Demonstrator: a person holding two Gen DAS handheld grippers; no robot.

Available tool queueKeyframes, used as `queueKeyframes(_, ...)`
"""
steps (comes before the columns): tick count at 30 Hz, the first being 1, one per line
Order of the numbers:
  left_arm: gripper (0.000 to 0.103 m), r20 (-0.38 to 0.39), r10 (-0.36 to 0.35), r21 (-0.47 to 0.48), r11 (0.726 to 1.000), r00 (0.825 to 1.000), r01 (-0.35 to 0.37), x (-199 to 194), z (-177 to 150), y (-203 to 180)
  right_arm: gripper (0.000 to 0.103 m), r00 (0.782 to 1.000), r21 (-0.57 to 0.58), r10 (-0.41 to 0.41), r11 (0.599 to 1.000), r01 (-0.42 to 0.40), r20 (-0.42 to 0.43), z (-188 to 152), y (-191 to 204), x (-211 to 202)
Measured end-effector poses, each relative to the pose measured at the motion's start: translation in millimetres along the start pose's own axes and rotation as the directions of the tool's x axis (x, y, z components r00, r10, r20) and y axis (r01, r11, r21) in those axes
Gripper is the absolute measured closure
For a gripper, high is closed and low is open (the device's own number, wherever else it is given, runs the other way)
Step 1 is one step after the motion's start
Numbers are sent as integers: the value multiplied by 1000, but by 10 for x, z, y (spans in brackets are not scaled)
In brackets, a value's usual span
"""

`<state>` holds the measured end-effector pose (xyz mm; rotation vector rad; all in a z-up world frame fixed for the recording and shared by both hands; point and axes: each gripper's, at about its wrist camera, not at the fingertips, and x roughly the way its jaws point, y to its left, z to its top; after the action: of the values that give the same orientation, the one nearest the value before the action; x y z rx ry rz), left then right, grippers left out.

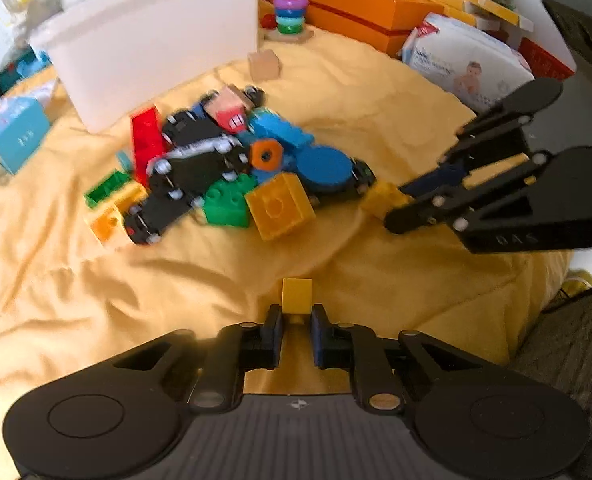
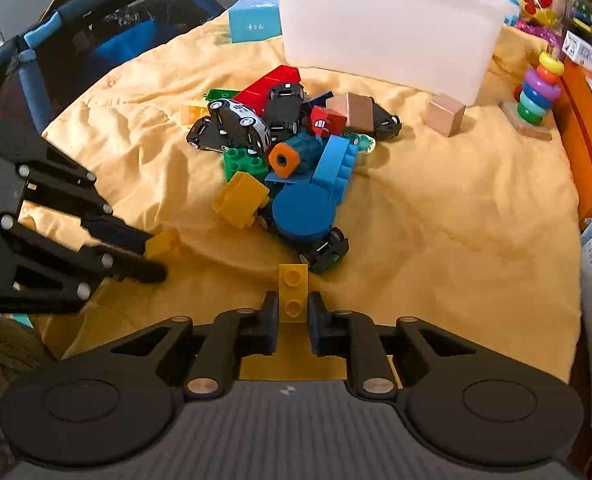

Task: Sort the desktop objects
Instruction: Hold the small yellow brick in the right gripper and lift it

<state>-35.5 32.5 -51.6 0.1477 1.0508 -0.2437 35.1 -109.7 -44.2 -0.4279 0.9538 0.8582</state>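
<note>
In left wrist view: left gripper [image 1: 296, 316] low over yellow cloth [image 1: 376, 248], jaws narrow, clamped on small yellow brick [image 1: 296, 295] standing upright between pads. Toy pile [image 1: 232, 168] ahead at centre: black toy cars, red, green, blue and yellow blocks, orange nut. White bin [image 1: 152, 60] behind pile, wooden cube [image 1: 263, 65] to its right, ring stacker [image 1: 290, 10] further back. Right gripper [image 1: 392, 204] coming in from right edge, pinching another yellow brick [image 1: 382, 196], just beside pile.

In right wrist view: right gripper [image 2: 294, 312], jaws narrow, gripping two-stud yellow brick [image 2: 293, 292], studs facing camera. Left gripper [image 2: 158, 254] at left, closed on its yellow brick [image 2: 162, 243]. Pile [image 2: 284, 152] centre, white bin [image 2: 388, 28] behind, wooden cube [image 2: 445, 114] and ring stacker [image 2: 538, 88] at right.
</note>
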Motion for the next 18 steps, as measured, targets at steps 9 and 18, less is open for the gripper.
queueKeyframes(9, 86, 9, 10, 29, 1000, 1000, -10, 1, 226, -41, 86, 1000, 30, 5, 1000, -5, -4, -15, -92, -79)
queueKeyframes(18, 83, 54, 30, 58, 998, 998, -33, 37, 351, -174, 86, 1000, 40, 18, 999, -17, -9, -26, -89, -72)
